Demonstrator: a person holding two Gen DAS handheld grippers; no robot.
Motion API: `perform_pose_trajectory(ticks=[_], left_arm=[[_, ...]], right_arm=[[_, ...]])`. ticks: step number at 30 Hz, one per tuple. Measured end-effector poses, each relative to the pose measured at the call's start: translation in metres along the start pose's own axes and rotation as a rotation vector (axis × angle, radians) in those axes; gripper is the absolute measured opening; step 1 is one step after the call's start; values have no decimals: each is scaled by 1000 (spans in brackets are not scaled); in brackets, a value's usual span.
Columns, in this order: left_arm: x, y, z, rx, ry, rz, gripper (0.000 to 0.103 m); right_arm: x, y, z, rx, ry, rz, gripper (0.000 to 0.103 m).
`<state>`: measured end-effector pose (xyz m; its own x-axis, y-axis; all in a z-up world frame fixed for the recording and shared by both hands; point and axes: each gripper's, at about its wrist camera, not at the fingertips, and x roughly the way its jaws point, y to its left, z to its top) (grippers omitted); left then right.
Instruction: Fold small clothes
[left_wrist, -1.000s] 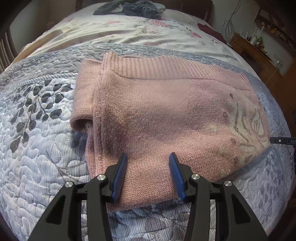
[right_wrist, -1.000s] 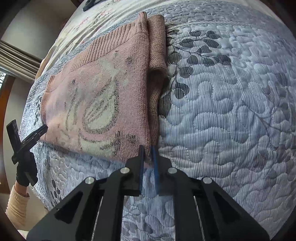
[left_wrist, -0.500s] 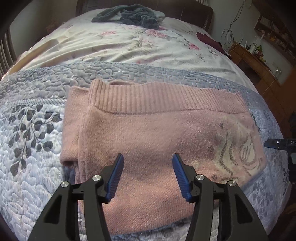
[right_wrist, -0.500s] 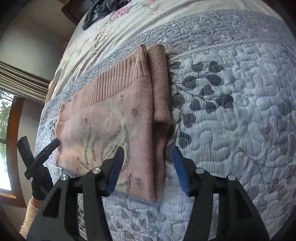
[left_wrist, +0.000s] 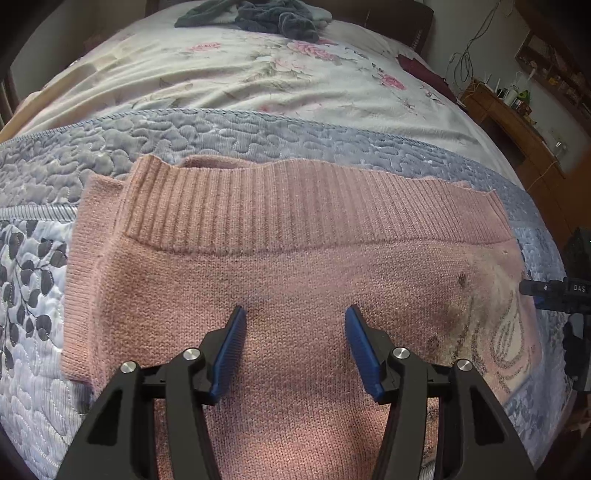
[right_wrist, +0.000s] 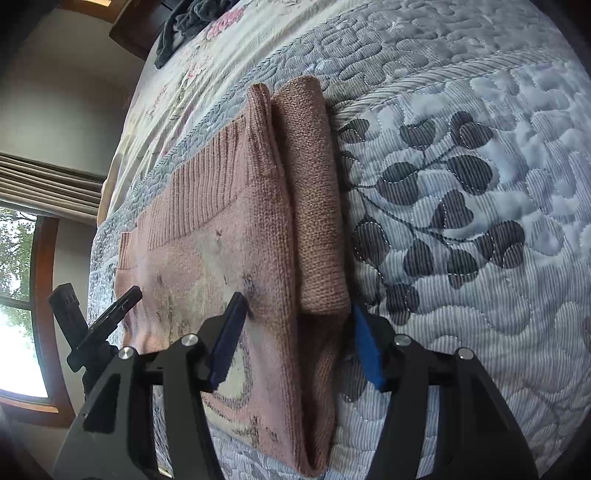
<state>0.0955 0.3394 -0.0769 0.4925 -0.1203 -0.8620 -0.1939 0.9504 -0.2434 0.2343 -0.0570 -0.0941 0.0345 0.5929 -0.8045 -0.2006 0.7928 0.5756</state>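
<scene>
Bed (left_wrist: 55, 96): near part covered by blue-grey quilted bedspread with dark leaf print (right_wrist: 461, 221); beyond it a cream floral sheet (left_wrist: 258, 74). Folded pink knitted sweater with ribbed hem (left_wrist: 295, 266) lies flat on the quilt, directly under and ahead of both pairs of fingers. Heap of dark grey-blue clothes (left_wrist: 273, 14) on the floral sheet, far ahead of the fingers, well apart from the sweater.

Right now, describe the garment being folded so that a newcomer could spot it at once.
On the bed, find the grey-blue quilt with leaf stitching. The pink knitted sweater lies folded on it under both open grippers. Unlike the dark clothes heap by the headboard, it has a ribbed hem and pale embroidery.
</scene>
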Motion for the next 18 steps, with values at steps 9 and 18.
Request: perform_pose_trajectory(ticks=[9,18], left_arm=[[4,11,0,-56,1,-51,58],[5,10,-1,-50,2,-54,58]], right_arm=[[11,2,3,26,-21,31,24],[21,8,-1,19,-16,-1,23]])
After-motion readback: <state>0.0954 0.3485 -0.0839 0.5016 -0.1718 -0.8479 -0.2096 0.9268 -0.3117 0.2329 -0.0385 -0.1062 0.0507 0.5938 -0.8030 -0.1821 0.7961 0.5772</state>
